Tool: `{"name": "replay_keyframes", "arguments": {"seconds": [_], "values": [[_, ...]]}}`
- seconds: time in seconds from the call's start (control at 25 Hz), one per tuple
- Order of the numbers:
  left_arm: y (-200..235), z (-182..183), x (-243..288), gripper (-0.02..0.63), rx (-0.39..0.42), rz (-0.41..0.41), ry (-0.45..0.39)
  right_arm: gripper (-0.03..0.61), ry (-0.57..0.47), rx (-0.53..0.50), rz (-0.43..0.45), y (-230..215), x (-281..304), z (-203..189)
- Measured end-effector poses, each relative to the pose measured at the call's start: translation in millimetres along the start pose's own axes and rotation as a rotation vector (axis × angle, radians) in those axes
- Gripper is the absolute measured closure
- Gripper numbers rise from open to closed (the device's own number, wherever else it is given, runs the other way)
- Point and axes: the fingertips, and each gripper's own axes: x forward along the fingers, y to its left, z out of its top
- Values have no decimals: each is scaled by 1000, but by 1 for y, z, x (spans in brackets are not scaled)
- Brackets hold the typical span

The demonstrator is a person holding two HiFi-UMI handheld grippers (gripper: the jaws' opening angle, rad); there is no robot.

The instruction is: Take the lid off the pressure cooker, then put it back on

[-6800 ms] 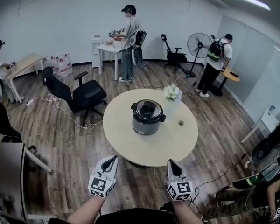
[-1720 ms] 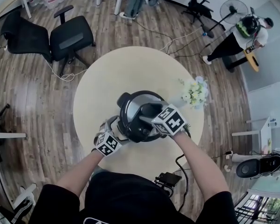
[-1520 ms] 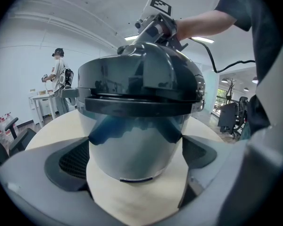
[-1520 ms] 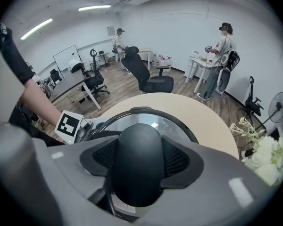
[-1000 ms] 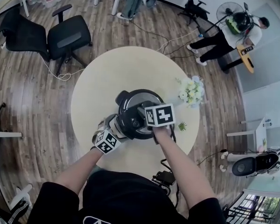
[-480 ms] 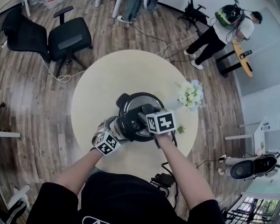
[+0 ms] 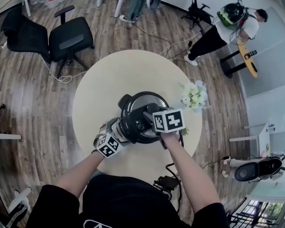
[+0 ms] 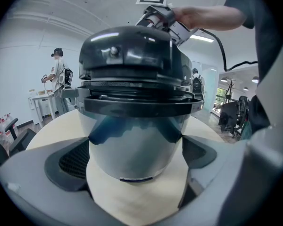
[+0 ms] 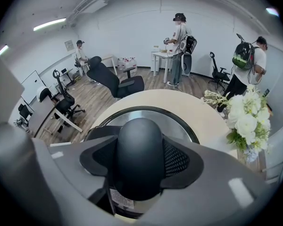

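The pressure cooker [image 7: 133,109] stands on the round table [image 7: 109,80] with its black lid [image 8: 132,55] on. My left gripper [image 7: 119,127] reaches in from the near left. In the left gripper view its pads [image 8: 68,161] sit against both sides of the silver body [image 8: 137,145]. My right gripper [image 7: 149,117] comes down from above onto the lid. In the right gripper view it is shut on the rounded black lid handle [image 9: 139,140], one pad on each side. The lid's rim looks level on the pot.
A vase of white flowers [image 7: 194,95] stands on the table just right of the cooker. A power cable [image 7: 173,167] hangs off the near table edge. Two office chairs [image 7: 71,39] stand far left. A person with a backpack [image 7: 228,25] stands at the far right.
Both grippers have come from in front of the table onto the cooker. Over the last second the right gripper shifted slightly right on the handle; the left stayed put. The far person moved.
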Motion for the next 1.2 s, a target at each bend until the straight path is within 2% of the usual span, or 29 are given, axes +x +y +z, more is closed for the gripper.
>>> {"name": "replay_keyframes", "arguments": {"seconds": [0.2, 0.32, 0.4, 0.64, 0.8, 1.0, 1.2], "values": [[-1, 1, 1, 23, -2, 4, -1, 293, 10, -51, -21, 2, -11, 3], [-1, 2, 2, 23, -1, 5, -2, 293, 17, -8, 9, 2, -16, 4], [0, 1, 1, 23, -1, 4, -3, 293, -6, 19, 31, 4, -23, 10], [-2, 2, 1, 23, -4, 3, 9, 293, -77, 11, 32, -12, -75, 25], [-16, 11, 3, 23, -2, 5, 12, 293, -122, 40, 11, -44, -136, 4], [5, -4, -2, 23, -4, 6, 5, 293, -135, 102, -78, -66, -162, -30], [3, -5, -3, 23, -2, 8, 2, 293, -142, 225, -159, -104, -184, -107]]}}
